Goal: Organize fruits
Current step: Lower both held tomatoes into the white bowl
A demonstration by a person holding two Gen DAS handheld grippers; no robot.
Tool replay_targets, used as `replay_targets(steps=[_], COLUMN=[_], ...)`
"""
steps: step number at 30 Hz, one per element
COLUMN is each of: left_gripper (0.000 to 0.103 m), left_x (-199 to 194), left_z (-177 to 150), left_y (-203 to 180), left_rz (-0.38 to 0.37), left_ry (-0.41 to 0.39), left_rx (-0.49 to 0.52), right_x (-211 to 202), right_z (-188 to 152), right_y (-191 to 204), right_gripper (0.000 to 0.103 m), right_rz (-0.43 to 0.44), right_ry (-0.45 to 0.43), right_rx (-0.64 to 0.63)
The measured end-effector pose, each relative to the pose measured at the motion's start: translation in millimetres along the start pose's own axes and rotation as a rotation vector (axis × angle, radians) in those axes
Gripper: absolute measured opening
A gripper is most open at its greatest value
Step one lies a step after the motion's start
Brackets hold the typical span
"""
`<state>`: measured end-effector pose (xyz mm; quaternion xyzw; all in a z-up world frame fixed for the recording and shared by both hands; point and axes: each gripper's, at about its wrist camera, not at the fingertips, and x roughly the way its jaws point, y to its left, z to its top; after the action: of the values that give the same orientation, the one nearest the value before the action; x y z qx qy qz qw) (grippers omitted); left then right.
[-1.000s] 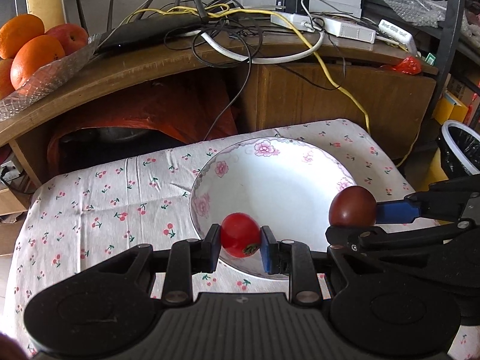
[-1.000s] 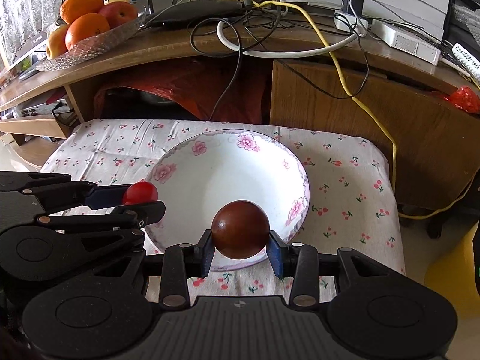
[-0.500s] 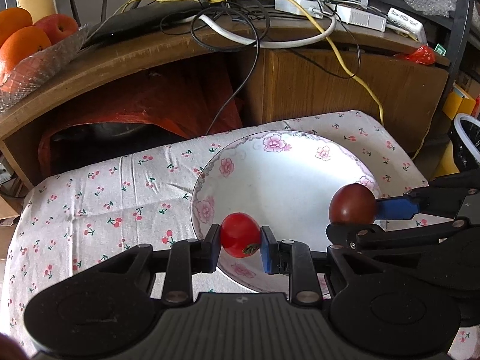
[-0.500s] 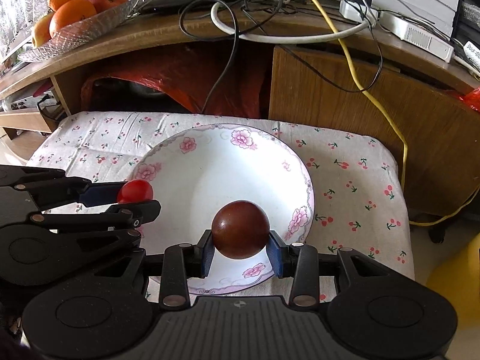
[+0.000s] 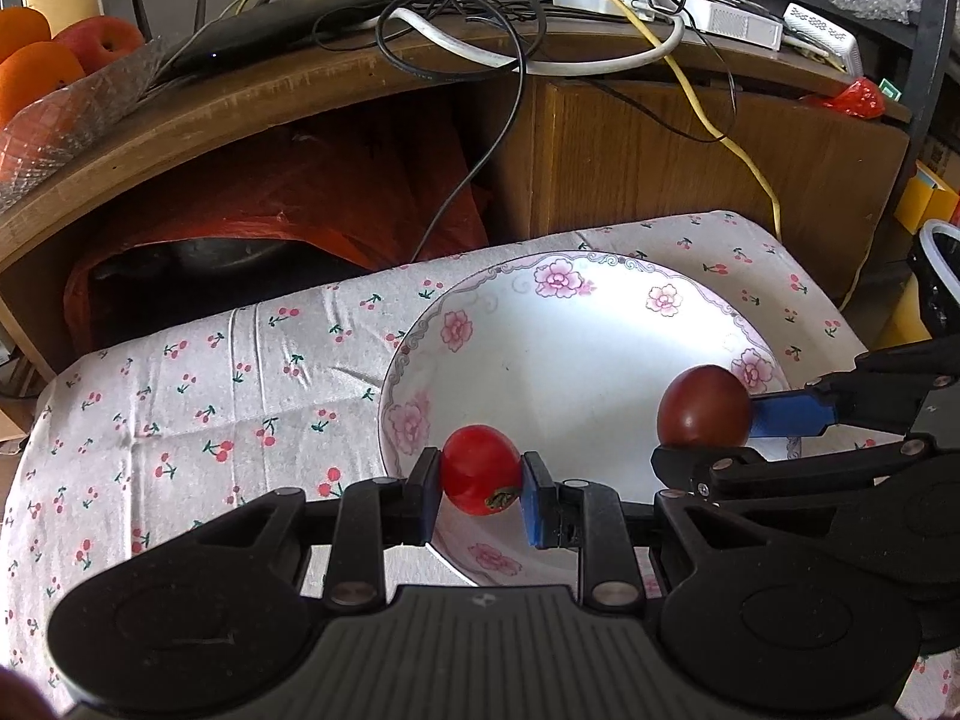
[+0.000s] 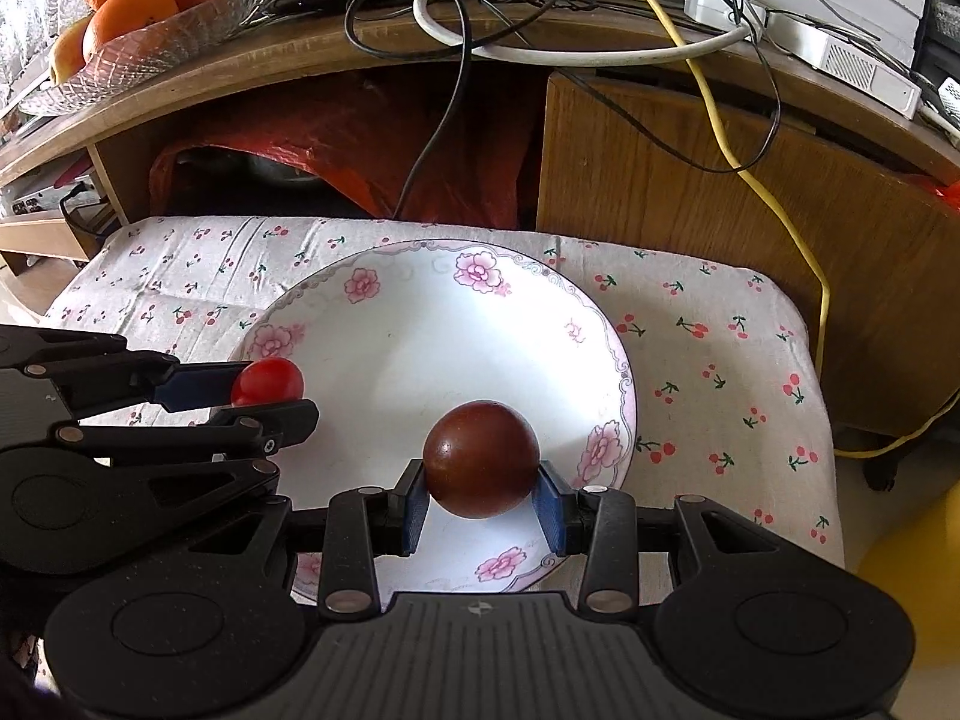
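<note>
A white plate with pink flowers (image 5: 576, 312) (image 6: 420, 276) lies on a cherry-print cloth. My left gripper (image 5: 480, 480) is shut on a small red tomato (image 5: 477, 468) and hangs over the plate's near left rim. In the right wrist view that tomato (image 6: 267, 381) shows at the left, over the plate's left edge. My right gripper (image 6: 480, 495) is shut on a dark brown-red round fruit (image 6: 480, 456), held over the plate's near part. From the left wrist view the same fruit (image 5: 702, 408) sits at the plate's right side.
The cherry-print cloth (image 6: 720, 360) covers a small low table. Behind it stands a wooden desk (image 6: 690, 150) strewn with cables and devices. A glass bowl of oranges and an apple (image 6: 144, 18) sits at the desk's left end. Red plastic fills the space under the desk.
Both grippers have moved forward and lower toward the plate, which now looks larger and nearer. Each still grips its fruit.
</note>
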<state>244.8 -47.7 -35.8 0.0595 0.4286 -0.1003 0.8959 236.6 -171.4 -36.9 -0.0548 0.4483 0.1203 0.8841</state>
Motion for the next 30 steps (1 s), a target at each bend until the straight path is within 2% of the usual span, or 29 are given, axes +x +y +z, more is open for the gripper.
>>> replay_targets(steps=[30], left_gripper=[0.034], left_x=[10.4], left_z=[4.3], left_y=[3.1], left_rz=[-0.001], left_ry=[-0.001], left_rx=[-0.018], right_x=[5.1], right_z=[3.7], right_y=[-2.5], right_gripper=[0.036], right_rz=[0.008], right_ry=[-0.029], right_rx=[-0.009])
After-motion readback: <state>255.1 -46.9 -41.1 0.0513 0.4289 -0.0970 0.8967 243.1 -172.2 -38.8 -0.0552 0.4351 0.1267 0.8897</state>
